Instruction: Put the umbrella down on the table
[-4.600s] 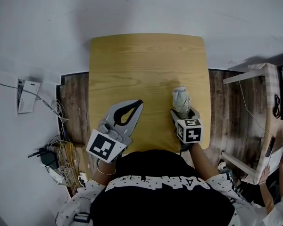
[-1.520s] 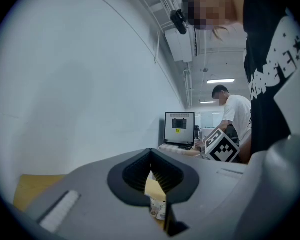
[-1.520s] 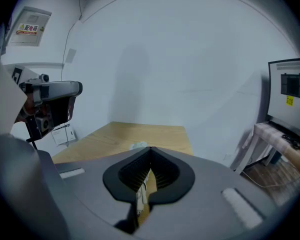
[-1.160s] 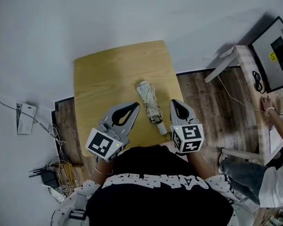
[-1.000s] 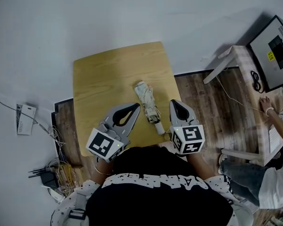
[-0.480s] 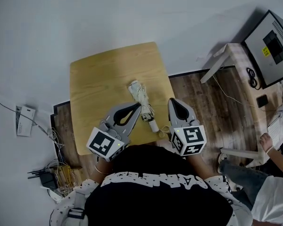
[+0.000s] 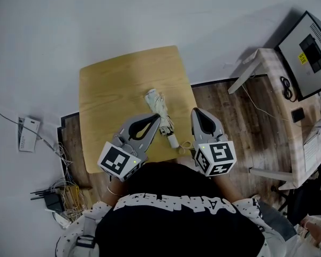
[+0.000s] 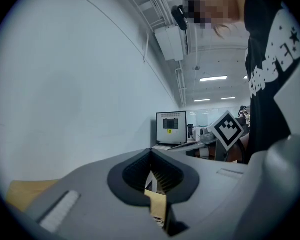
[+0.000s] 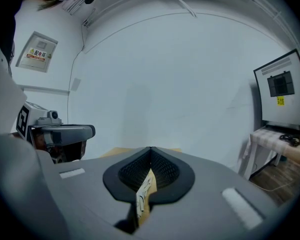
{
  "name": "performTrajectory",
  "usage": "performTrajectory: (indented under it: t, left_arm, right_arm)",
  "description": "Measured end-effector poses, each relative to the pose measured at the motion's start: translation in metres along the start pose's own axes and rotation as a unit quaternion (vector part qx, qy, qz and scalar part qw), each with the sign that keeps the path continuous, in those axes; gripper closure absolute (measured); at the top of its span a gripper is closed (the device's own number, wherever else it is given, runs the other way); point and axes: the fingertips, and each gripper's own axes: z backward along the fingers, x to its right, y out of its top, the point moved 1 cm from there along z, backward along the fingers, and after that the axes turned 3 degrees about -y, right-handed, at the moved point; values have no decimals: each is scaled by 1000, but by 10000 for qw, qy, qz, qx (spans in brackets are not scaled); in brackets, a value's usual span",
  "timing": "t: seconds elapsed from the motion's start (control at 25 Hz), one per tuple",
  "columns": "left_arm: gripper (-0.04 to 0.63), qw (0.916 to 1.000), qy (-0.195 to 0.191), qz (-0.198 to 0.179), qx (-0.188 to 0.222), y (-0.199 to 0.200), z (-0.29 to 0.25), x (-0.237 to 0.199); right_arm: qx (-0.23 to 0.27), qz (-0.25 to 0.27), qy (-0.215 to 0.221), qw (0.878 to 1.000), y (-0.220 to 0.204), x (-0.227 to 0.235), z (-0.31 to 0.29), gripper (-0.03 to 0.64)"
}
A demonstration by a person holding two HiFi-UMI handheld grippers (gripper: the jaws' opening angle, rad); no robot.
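The left tongs (image 7: 158, 118) and right tongs (image 7: 197, 113) are closed on nothing at the near edge; the folded umbrella (image 7: 156, 104), gripped by the right tongs seconds earlier, now lies free between them on the worktop (image 7: 123, 82); placement appears complete.

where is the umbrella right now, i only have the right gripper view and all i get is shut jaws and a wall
observer: head view shows the umbrella lying folded on the wooden table, just left of the right gripper, which holds nothing.
operator: is the left one on it
observer: no, the left gripper has its jaws together with nothing clamped; its tip overlaps the umbrella from above and I can't tell whether they touch.
operator: which way is the handle
observer: the white handle points toward the person, close to the table's near edge.
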Motion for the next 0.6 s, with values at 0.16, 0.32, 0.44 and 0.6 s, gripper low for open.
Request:
performTrajectory:
  t: [0.16,0.32,0.44,0.6]
  left_arm:
    - [594,9999,87,42,-95,1,1,-1]
    - [594,9999,56,17,-91,1,0,0]
    - [594,10000,-9,-16,-64,2,-1,2]
    - [594,10000,4,10,-93,2,1,3]
  right_arm:
    - [12,18,18,10000,0,-1,1,603]
    - [0,26,3,10000,0,-1,2,603]
    - [-13,26,-18,10000,-1,-1,3,603]
    - [-22,39,-23,10000,-1,-3,5,603]
